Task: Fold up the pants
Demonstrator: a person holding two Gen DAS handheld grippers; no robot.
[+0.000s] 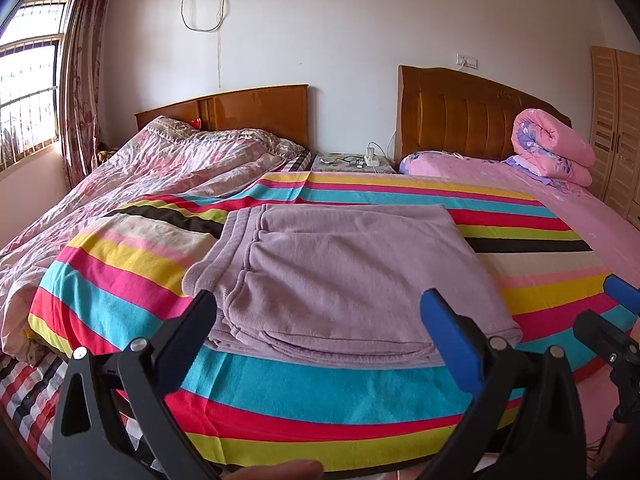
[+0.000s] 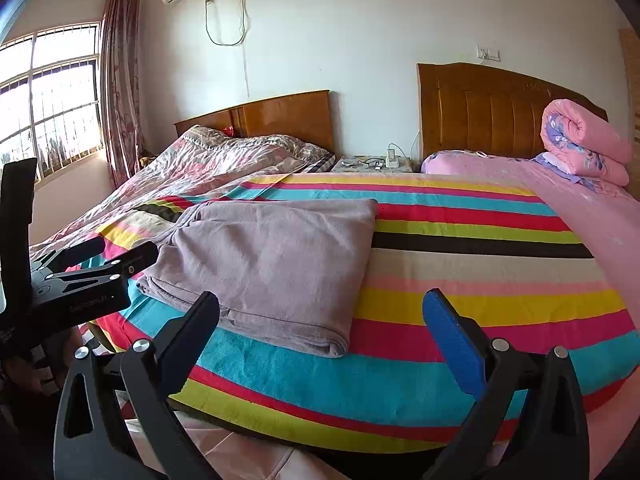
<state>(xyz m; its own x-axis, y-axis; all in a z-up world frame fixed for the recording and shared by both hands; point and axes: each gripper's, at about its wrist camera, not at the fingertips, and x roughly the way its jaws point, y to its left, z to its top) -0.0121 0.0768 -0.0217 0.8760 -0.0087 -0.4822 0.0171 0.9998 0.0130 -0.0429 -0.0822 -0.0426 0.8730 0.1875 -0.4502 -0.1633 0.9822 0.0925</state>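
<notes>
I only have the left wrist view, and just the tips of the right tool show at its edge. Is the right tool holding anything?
Observer: No. The right tool is open and empty, its fingers wide apart.
Operator: Where does it sit relative to the folded lilac fleece pants?
Observer: In the right wrist view, its black finger overlaps their near edge. Its blue finger shows against the bright striped blanket, clear of the pants.
</notes>
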